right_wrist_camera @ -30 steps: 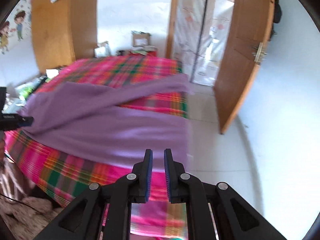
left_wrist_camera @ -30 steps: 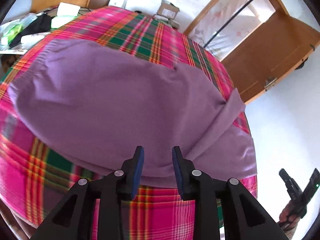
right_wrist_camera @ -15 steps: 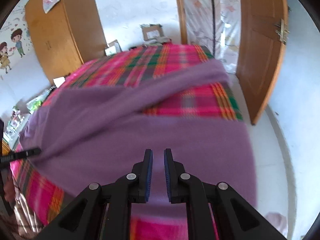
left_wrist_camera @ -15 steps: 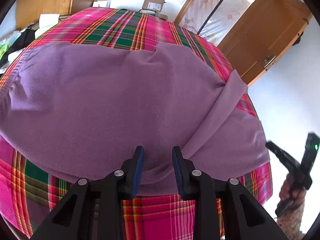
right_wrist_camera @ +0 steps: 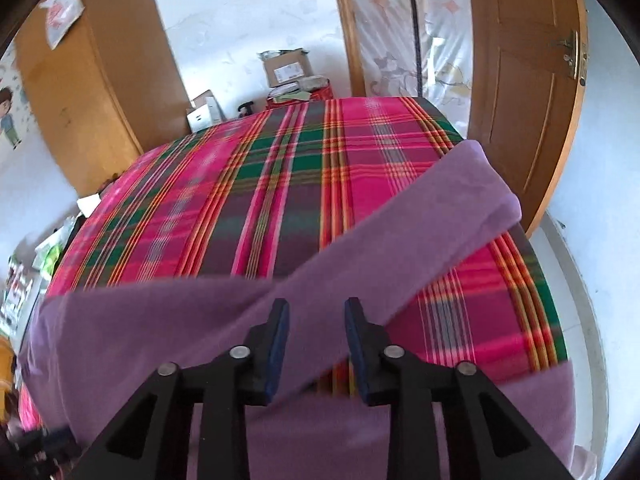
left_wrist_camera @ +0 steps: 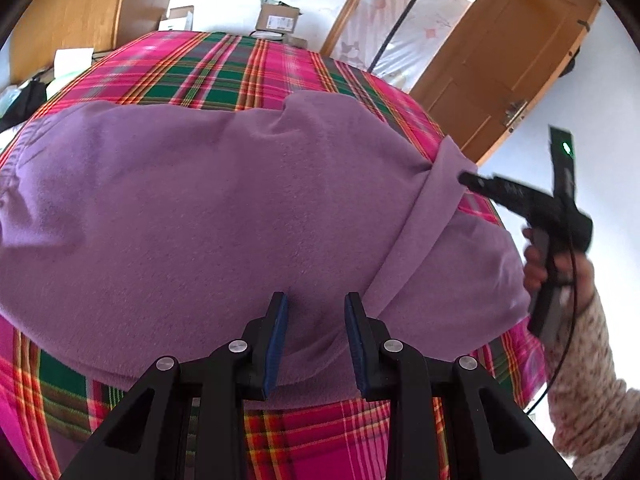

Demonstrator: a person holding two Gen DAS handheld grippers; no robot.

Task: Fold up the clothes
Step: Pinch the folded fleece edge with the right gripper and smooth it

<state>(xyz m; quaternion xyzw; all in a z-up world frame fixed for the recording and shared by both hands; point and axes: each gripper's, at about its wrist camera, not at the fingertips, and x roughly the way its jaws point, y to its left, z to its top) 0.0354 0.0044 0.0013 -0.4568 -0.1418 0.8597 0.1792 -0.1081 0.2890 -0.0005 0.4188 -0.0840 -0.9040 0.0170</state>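
A purple fleece garment lies spread over a bed with a pink, green and red plaid cover. One sleeve runs diagonally toward the bed's right edge. My left gripper hovers open above the garment's near hem, nothing between its blue pads. My right gripper is open too, just above the place where the sleeve joins the body. In the left wrist view the right gripper comes in from the right, its tip by the sleeve end, held by a hand in a speckled sleeve.
An open wooden door stands right of the bed, with pale floor beside it. Cardboard boxes sit past the bed's far end. A wooden wardrobe and a cluttered side surface are on the left.
Both grippers moved in over the garment. The right gripper went from nearly shut to open and now sits over the sleeve; the left stayed open.
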